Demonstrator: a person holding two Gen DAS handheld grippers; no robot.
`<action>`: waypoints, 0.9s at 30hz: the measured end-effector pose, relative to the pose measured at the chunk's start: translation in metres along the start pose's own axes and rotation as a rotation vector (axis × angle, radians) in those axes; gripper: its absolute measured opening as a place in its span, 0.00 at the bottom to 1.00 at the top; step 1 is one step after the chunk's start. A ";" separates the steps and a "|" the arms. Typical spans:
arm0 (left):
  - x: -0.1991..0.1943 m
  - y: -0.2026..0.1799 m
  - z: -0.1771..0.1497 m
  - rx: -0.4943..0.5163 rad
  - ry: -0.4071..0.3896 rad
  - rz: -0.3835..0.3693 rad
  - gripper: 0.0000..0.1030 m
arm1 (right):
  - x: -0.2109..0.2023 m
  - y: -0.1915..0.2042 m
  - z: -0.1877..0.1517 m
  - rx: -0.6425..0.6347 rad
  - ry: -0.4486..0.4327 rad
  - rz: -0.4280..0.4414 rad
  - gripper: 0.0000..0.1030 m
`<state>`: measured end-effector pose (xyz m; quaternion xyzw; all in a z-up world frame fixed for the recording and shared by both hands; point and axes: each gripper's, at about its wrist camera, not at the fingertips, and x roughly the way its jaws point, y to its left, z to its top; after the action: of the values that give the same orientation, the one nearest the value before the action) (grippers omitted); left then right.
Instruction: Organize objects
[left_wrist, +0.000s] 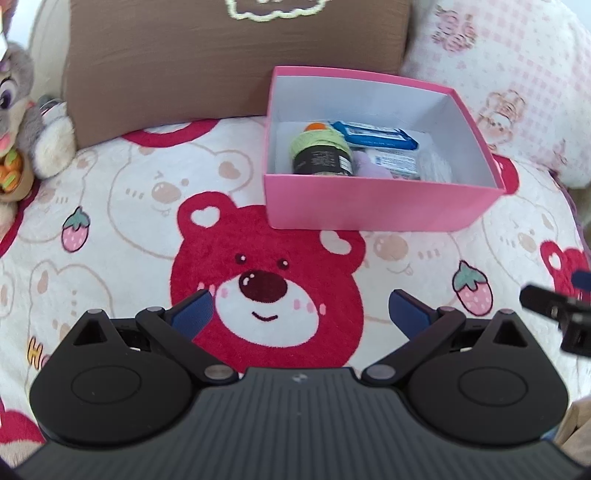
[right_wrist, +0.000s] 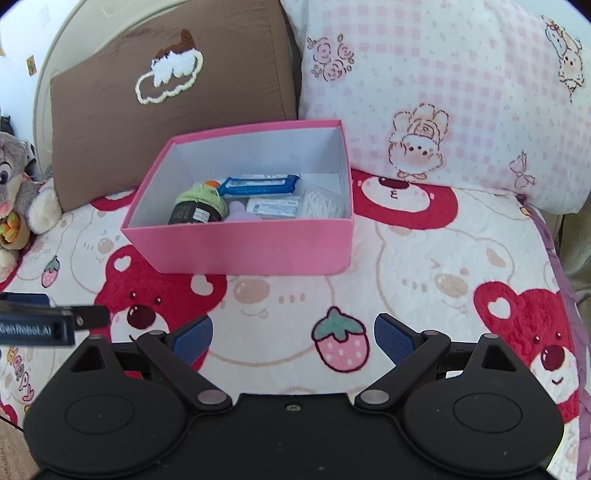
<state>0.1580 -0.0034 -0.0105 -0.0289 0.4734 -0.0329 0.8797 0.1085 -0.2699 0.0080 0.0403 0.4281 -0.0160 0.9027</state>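
Note:
A pink open box (left_wrist: 369, 206) (right_wrist: 251, 247) rests on the bear-print blanket. Inside lie a dark jar with a green knitted top (left_wrist: 321, 157) (right_wrist: 195, 206), a blue packet (left_wrist: 373, 134) (right_wrist: 258, 184), a white-and-blue pack (left_wrist: 397, 164) (right_wrist: 273, 208), a lilac item (right_wrist: 238, 212), an orange thing (left_wrist: 314, 127) and a clear bag of white sticks (right_wrist: 323, 203). My left gripper (left_wrist: 301, 314) is open and empty, well short of the box. My right gripper (right_wrist: 293, 338) is open and empty too, low over the blanket in front of the box.
A brown cushion (right_wrist: 166, 92) and a pink checked pillow (right_wrist: 461, 92) stand behind the box. A grey plush rabbit (left_wrist: 22, 122) (right_wrist: 18, 192) sits at the left. The other gripper's tip shows at each view's edge: (left_wrist: 557, 314), (right_wrist: 44, 325).

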 end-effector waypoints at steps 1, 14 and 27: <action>-0.002 0.000 0.001 -0.003 0.001 0.001 1.00 | -0.001 0.001 0.000 -0.005 0.003 -0.008 0.94; -0.005 0.001 0.000 -0.020 0.037 -0.021 1.00 | -0.003 0.004 -0.001 -0.007 0.045 -0.023 0.94; -0.015 -0.008 0.000 0.037 0.036 -0.027 1.00 | -0.009 0.003 0.000 0.010 0.071 -0.038 0.94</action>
<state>0.1490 -0.0096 0.0028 -0.0186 0.4882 -0.0540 0.8708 0.1027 -0.2672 0.0150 0.0376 0.4605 -0.0337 0.8862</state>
